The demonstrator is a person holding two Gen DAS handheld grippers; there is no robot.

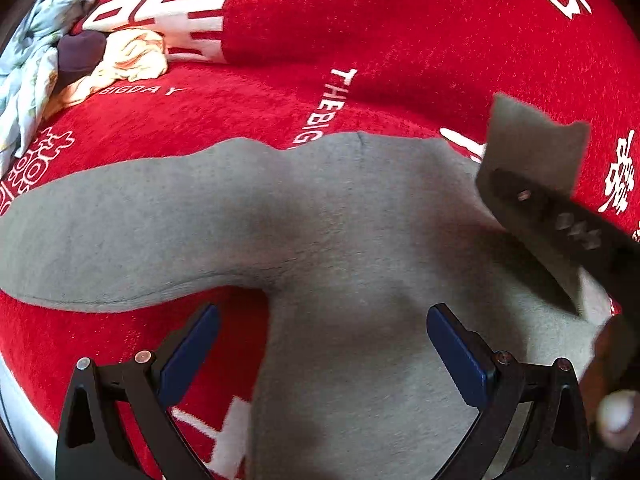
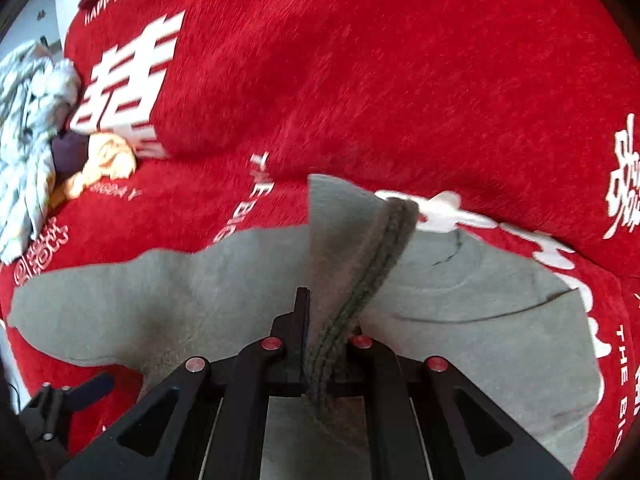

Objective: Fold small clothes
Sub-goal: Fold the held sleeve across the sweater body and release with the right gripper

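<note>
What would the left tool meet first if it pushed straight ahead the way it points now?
Most likely the grey shirt: the open left tool points at its body, with nothing between. Depth is unclear, so contact distance is uncertain.

Bright daylight, soft shadows; fisheye warp w/ dark corners; slight motion blur.

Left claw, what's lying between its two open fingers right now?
In the left wrist view, the gray shirt fills most of the gap in the left claw, with a strip of red blanket by the left finger.
</note>
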